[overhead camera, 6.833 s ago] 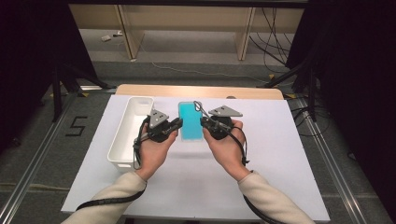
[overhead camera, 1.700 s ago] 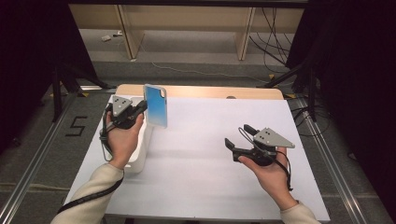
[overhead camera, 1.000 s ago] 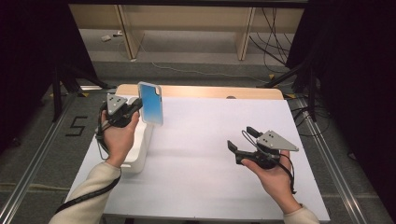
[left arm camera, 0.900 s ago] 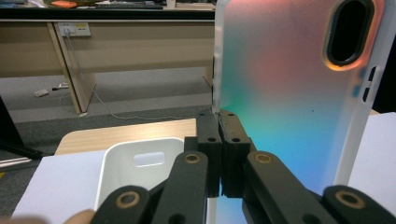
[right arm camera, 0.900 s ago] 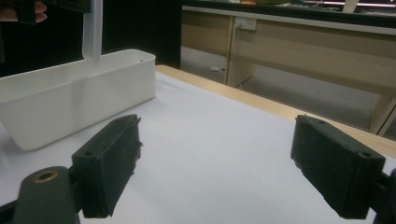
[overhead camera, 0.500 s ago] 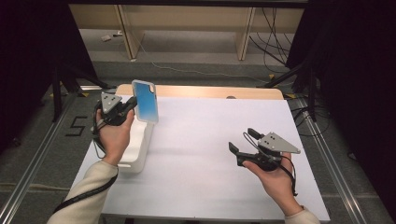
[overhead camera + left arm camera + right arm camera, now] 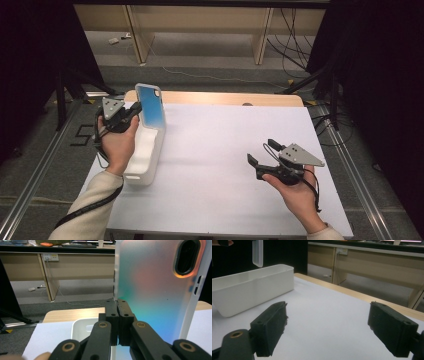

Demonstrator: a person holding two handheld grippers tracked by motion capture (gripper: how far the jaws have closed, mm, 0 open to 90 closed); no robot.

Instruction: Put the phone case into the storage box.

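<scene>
Left claw point(image 7: 134, 111) pinching phone case point(image 7: 150, 106) by its edge, long axis standing upright over white bin point(image 7: 150, 150); right claw point(image 7: 264, 152) spread, holding nothing.

Grey carpeted floor point(image 7: 210, 70) beyond a white-covered tabletop point(image 7: 225, 165) with a wooden edge. Behind it, a pale wooden desk point(image 7: 200, 20) on panel legs; black curtains point(image 7: 380, 65) flank both sides. Loose cables point(image 7: 295, 45) trail across the floor; metal rails point(image 7: 30, 185) run alongside.

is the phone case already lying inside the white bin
No, the left gripper holds the phone case upright by its edge above the white bin.
</scene>
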